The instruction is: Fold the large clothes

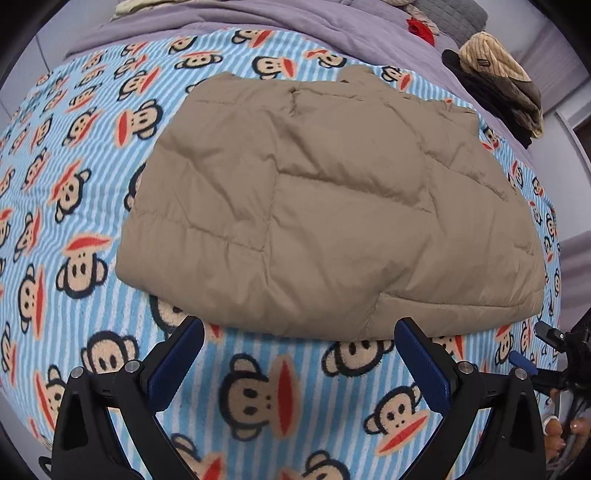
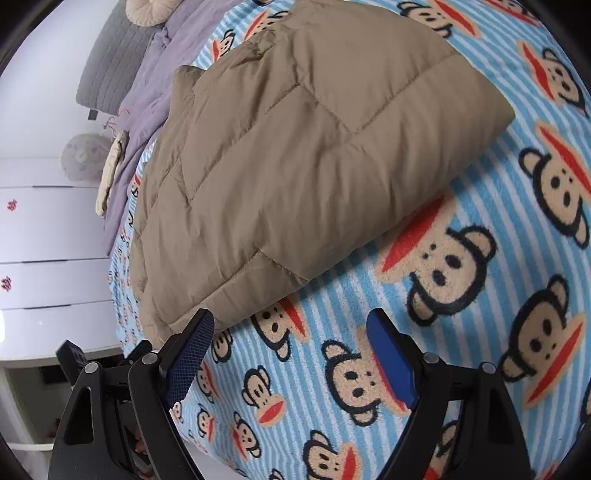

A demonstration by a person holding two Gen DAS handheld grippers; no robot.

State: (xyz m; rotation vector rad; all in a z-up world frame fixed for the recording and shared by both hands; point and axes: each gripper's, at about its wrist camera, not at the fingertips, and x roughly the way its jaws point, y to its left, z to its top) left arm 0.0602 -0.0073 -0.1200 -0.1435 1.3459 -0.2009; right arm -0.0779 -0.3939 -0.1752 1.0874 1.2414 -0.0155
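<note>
Left gripper (image 1: 299,334) fingers apart, right gripper (image 2: 291,325) likewise; folded tan jacket (image 1: 332,206) at 12 o'clock; puffy fill may spring fold open.

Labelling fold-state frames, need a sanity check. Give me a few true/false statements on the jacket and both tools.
1. The tan jacket lies folded on the monkey-print blanket. True.
2. The left tool is clamped on the jacket's hem. False: it is open and holds nothing.
3. The right tool is open and empty. True.
4. The jacket hangs off the bed's edge. False: it rests on the blanket.
5. A purple sheet lies beyond the blanket. True.
</note>
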